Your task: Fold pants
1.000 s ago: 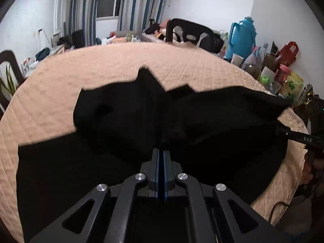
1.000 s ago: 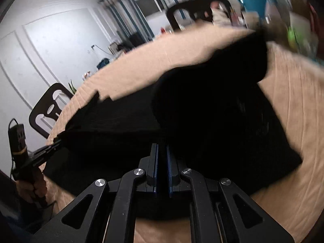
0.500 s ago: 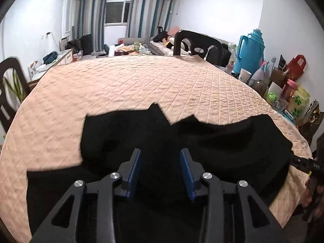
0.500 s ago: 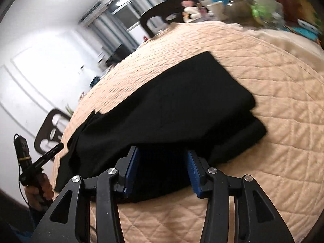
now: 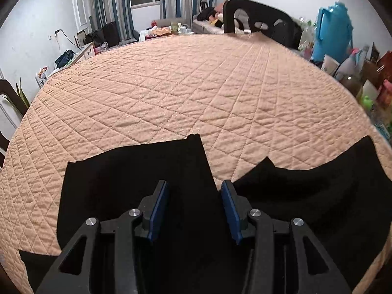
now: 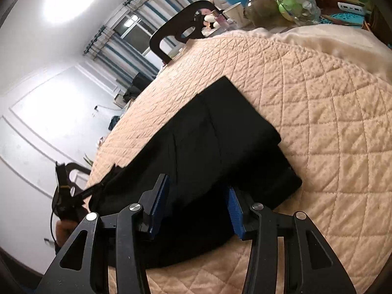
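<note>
The black pants [image 5: 137,178] lie folded over themselves on the peach quilted table cover [image 5: 186,93], along its near edge. In the right wrist view the pants [image 6: 215,137] show as a layered flat stack with a squared far end. My left gripper [image 5: 194,208] is open and empty, just above the fabric. My right gripper [image 6: 196,208] is open and empty, over the near edge of the stack. The left gripper's handle and the hand on it [image 6: 66,196] show at the left of the right wrist view.
A black chair [image 5: 259,24] stands at the table's far side. A blue thermos jug [image 5: 333,29], cups and bottles [image 5: 367,90] crowd the right side. Another chair [image 5: 7,103] stands at the left. A glass bowl and jar [image 6: 276,7] sit beyond the table edge.
Both grippers were shut on the pants a second ago, lifting fabric. They have let go, opened, and pulled back toward the near edge. The pants now lie flat and folded.
</note>
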Available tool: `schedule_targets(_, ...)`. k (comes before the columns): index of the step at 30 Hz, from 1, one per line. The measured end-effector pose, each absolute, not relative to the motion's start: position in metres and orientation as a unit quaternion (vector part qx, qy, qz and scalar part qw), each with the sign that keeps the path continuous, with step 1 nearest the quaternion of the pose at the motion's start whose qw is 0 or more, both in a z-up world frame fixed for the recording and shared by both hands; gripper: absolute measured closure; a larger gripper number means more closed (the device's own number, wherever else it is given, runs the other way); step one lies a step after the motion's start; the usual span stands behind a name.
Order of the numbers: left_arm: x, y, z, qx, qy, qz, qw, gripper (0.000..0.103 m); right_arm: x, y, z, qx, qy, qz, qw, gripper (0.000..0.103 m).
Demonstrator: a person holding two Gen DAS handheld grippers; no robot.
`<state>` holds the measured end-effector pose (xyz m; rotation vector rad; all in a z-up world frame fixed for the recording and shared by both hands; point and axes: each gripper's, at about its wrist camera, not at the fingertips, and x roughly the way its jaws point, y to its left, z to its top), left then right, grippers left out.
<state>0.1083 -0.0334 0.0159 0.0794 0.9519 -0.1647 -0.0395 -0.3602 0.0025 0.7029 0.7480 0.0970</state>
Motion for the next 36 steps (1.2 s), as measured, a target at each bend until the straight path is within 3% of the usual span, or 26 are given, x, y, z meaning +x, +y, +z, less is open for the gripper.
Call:
schedule_targets(2,0.110,-0.039,0.015,0.059,0.454,-0.068,0.887,0.060,-0.037,-0.363,0.003,0.333,0.357,0.035,0.872,0.056)
schedule_targets(4,0.109,-0.041,0.016,0.067,0.452,-0.069,0.887,0.079,-0.032,-0.364,0.001,0.337,0.362,0.027,0.868,0.056)
schedule_targets(5,0.108,-0.041,0.017,0.070,0.450,-0.067,0.888,0.094,-0.031,-0.364,0.001,0.339,0.361,0.026,0.869,0.056)
schedule_targets(10,0.084,-0.016,0.036,0.037,0.414,-0.057,0.908,0.098,-0.030,-0.361,0.003,0.321,0.356,0.019,0.877,0.060)
schedule_targets(11,0.074,-0.006,0.043,0.022,0.400,-0.055,0.914,0.098,-0.031,-0.362,0.003,0.319,0.355,0.016,0.879,0.065)
schedule_targets(12,0.061,0.006,0.050,0.004,0.386,-0.054,0.921,0.098,-0.031,-0.363,0.002,0.317,0.354,0.011,0.880,0.080)
schedule_targets(13,0.051,0.015,0.055,-0.011,0.376,-0.053,0.925,0.098,-0.032,-0.365,0.000,0.319,0.353,0.009,0.879,0.087)
schedule_targets(21,-0.057,0.117,0.071,-0.129,0.310,0.026,0.941,0.098,-0.043,-0.370,0.003,0.328,0.335,0.019,0.883,0.091)
schedule_targets(31,-0.096,0.156,0.014,-0.246,0.351,0.053,0.902,0.093,-0.037,-0.373,-0.003,0.331,0.356,0.020,0.874,0.091)
schedule_targets(32,-0.096,0.158,0.014,-0.252,0.348,0.051,0.901,0.086,-0.037,-0.373,-0.004,0.335,0.356,0.021,0.872,0.090)
schedule_targets(33,-0.096,0.156,0.013,-0.257,0.346,0.049,0.901,0.071,-0.038,-0.374,-0.004,0.339,0.355,0.022,0.871,0.090)
schedule_targets(34,-0.096,0.156,0.012,-0.264,0.344,0.048,0.900,0.062,-0.039,-0.375,-0.004,0.341,0.354,0.022,0.870,0.090)
schedule_targets(35,-0.095,0.157,0.010,-0.271,0.342,0.049,0.898,0.055,-0.038,-0.375,-0.005,0.343,0.355,0.021,0.870,0.090)
schedule_targets(36,-0.092,0.158,0.009,-0.276,0.342,0.052,0.897,0.055,-0.038,-0.375,-0.004,0.343,0.355,0.020,0.869,0.090)
